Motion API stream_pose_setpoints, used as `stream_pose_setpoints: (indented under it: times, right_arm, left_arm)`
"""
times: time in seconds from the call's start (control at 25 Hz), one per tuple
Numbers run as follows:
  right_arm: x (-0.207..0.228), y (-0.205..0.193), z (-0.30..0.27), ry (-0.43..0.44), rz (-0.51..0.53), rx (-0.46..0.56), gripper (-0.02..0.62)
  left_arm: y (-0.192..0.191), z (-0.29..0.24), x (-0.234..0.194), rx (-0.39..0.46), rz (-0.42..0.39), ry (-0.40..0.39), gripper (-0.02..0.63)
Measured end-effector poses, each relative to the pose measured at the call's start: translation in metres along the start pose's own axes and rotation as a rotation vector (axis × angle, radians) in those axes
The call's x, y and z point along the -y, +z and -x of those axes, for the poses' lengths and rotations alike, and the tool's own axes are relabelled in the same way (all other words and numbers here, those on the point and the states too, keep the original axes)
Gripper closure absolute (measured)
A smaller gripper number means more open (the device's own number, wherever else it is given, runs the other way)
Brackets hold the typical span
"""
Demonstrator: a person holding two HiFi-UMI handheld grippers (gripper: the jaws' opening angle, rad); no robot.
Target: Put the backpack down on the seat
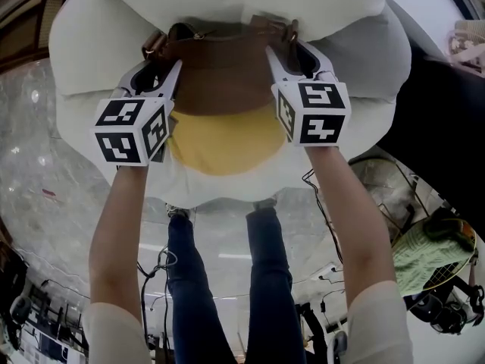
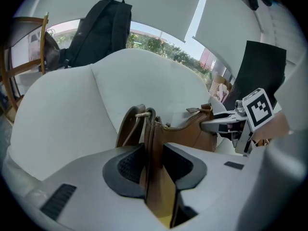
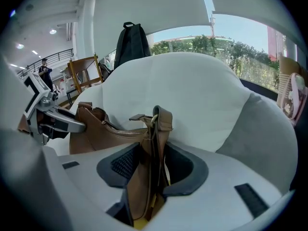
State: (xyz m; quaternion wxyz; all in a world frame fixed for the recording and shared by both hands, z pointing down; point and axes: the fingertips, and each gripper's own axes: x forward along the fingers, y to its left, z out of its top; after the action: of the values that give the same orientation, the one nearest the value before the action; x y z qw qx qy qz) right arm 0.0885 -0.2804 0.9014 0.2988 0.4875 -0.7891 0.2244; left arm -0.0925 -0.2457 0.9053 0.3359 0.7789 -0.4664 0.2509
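Observation:
A brown leather bag [image 1: 220,74] with a gold zip and a yellow lower part hangs between my two grippers, over the cushion of a big white armchair [image 1: 227,6]. My left gripper [image 1: 155,58] is shut on the bag's left end by the strap ring, with leather filling the gap between the pads [image 2: 153,162]. My right gripper [image 1: 299,51] is shut on the right end in the same way [image 3: 151,162]. Each gripper view shows the other gripper across the bag [image 2: 231,124] [image 3: 53,119]. The bag's underside is hidden, so whether it touches the seat cannot be told.
A black backpack [image 2: 101,30] [image 3: 131,42] stands behind the armchair's backrest, next to a wooden chair [image 3: 84,66]. The armchair's side bolster [image 3: 269,129] rises at the right. On the marble floor lie cables [image 1: 155,268] and a green cloth on a racket [image 1: 436,252]. The person's legs [image 1: 227,294] stand close to the seat.

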Motion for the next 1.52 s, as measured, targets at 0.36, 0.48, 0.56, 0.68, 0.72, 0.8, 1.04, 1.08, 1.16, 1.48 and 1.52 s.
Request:
stream_pose_setpoints:
  times: [0.36,0.48,0.56,0.68,0.72,0.8,1.04,1.08,1.16,1.48,1.52]
  right_arm:
    - [0.006,0.004,-0.015,-0.06,-0.005,-0.004,0.411]
    - [0.006,0.006,-0.015,-0.078,0.009,0.002,0.402]
    - [0.006,0.006,-0.016,-0.082,0.006,0.003,0.39]
    - [0.007,0.008,-0.014,-0.093,-0.013,0.01,0.362]
    - [0.008,0.009,-0.012,-0.095,-0.018,0.014,0.358]
    - [0.007,0.009,-0.008,-0.095,-0.019,0.019,0.354]
    - [0.006,0.017,0.007,-0.098,-0.045,0.042,0.351]
    - [0.004,0.019,0.012,-0.097,-0.043,0.049,0.351]
    - [-0.001,0.021,0.021,-0.1,-0.019,0.053,0.353]
    - [-0.022,0.027,0.048,-0.088,0.027,0.054,0.551]
    - [-0.025,0.027,0.051,-0.082,0.026,0.052,0.557]
  left_arm:
    - [0.008,-0.013,-0.011,0.007,-0.022,0.018,0.48]
    - [0.009,-0.014,-0.014,0.012,-0.026,0.018,0.471]
    - [0.011,-0.012,-0.016,0.024,-0.019,0.016,0.463]
    - [0.017,-0.006,-0.016,0.063,-0.017,0.015,0.39]
    - [0.019,-0.004,-0.015,0.073,-0.021,0.011,0.377]
    - [0.02,0.0,-0.013,0.084,-0.013,0.007,0.371]
    - [0.019,0.016,-0.024,0.093,0.041,0.045,0.371]
    - [0.017,0.02,-0.025,0.091,0.052,0.052,0.373]
    - [0.015,0.028,-0.026,0.091,0.071,0.066,0.375]
    - [0.022,0.054,-0.01,0.105,0.038,0.042,0.558]
    - [0.022,0.058,-0.008,0.101,0.032,0.04,0.561]
